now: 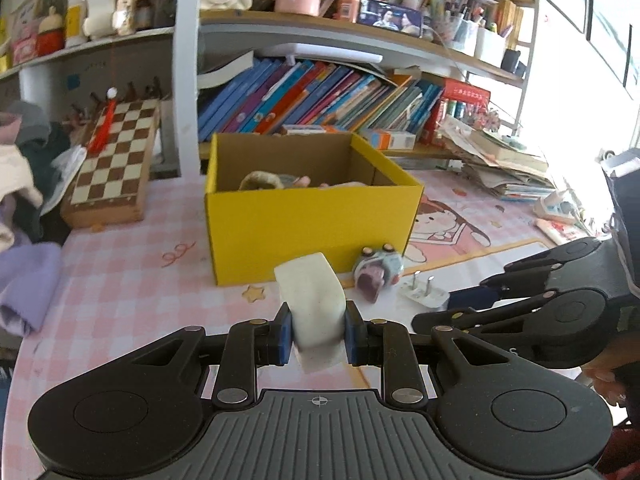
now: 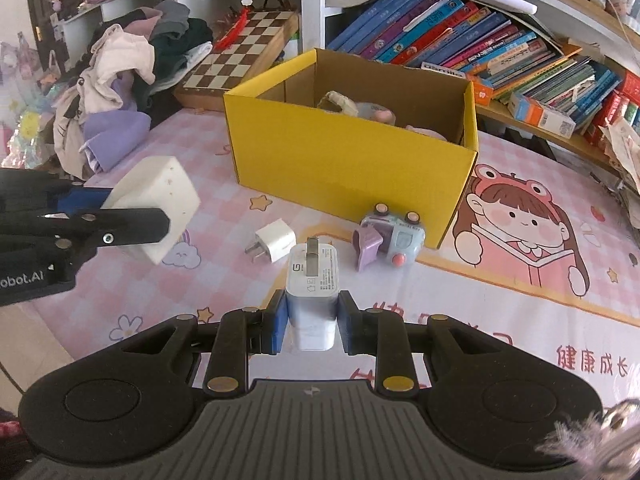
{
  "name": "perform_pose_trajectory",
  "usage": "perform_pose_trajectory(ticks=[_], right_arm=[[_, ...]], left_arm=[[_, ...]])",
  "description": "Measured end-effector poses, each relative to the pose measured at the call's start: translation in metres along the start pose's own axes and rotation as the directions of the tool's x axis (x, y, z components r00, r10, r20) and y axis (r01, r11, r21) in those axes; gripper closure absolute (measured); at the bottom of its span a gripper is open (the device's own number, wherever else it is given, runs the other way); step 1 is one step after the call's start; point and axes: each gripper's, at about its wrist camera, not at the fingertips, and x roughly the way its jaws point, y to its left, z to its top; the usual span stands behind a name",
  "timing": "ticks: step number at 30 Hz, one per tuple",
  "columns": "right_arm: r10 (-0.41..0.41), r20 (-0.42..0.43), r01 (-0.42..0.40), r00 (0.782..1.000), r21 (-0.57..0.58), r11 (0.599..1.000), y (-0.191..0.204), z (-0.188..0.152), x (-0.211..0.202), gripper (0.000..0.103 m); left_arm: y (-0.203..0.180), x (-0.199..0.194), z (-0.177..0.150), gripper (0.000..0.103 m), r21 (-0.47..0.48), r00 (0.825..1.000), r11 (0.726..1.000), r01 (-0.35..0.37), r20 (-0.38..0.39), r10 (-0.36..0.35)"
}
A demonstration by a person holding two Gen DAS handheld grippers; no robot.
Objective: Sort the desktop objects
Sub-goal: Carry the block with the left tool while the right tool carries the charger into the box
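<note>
My left gripper (image 1: 317, 334) is shut on a white foam block (image 1: 312, 300), held above the pink mat in front of the yellow cardboard box (image 1: 308, 224). From the right wrist view the same block (image 2: 156, 204) shows at the left, clamped in the left gripper (image 2: 148, 216). My right gripper (image 2: 313, 326) is shut on a large white charger (image 2: 313, 292), prongs pointing forward. On the mat lie a small white plug adapter (image 2: 276, 242) and a blue-purple toy (image 2: 390, 240) against the yellow box (image 2: 344, 160), which holds several items.
A chessboard case (image 2: 244, 52) and a heap of clothes (image 2: 120, 80) lie left of the box. Leaning books (image 2: 480, 52) fill the shelf behind it. Stacked papers (image 1: 504, 168) sit at the right. A hand (image 1: 608, 376) grips the right gripper's handle.
</note>
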Motion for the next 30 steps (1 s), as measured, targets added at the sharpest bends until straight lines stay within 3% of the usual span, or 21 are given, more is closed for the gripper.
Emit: perform_pose_trajectory(ticks=[7, 15, 30], right_arm=[[0.037, 0.009, -0.037, 0.999, -0.019, 0.999, -0.015, 0.018, 0.005, 0.079], [0.075, 0.072, -0.073, 0.995, -0.032, 0.997, -0.028, 0.043, 0.003, 0.079], [0.039, 0.236, -0.024, 0.971, -0.063, 0.998, -0.076, 0.119, 0.013, 0.079]], left_arm=[[-0.008, 0.012, 0.011, 0.080, -0.003, 1.000, 1.000, -0.008, -0.013, 0.008], [-0.007, 0.013, 0.036, 0.080, -0.001, 0.998, 0.999, -0.036, 0.046, 0.036], [-0.001, 0.050, 0.108, 0.080, -0.005, 0.987, 0.998, -0.055, 0.151, 0.055]])
